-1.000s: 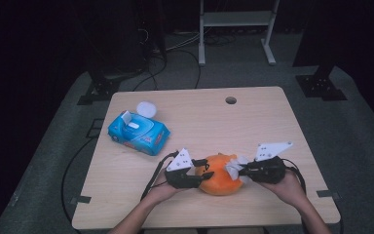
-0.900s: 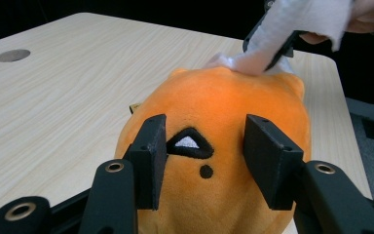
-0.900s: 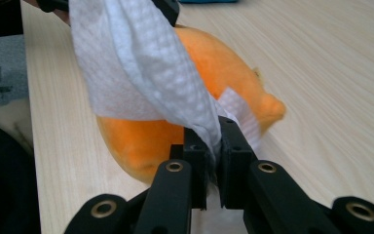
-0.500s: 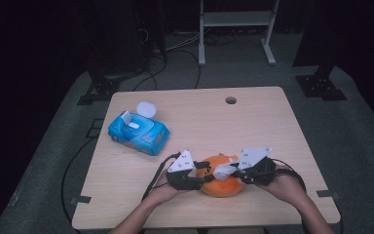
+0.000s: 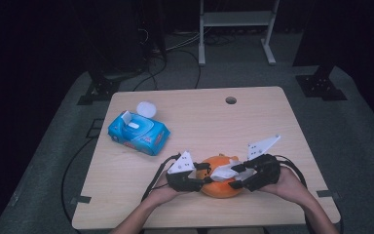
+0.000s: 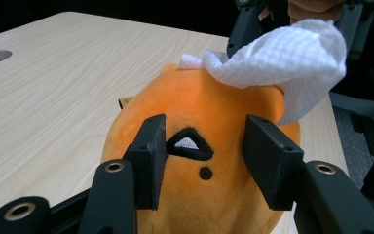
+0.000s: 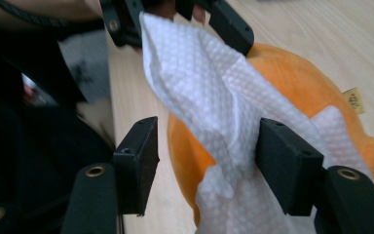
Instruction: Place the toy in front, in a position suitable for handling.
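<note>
plush (image 6: 209, 131) face — left tool view, wipe (image 7: 214, 112) draped

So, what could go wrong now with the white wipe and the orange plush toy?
The right claw has just been opening, so the white textured paper wipe lies loose between its jaws and draped on the round orange plush toy; it may slide off onto the pale wooden table. The left claw straddles the toy's face; whether it presses is unclear, so the toy could shift when wiping resumes.
</note>
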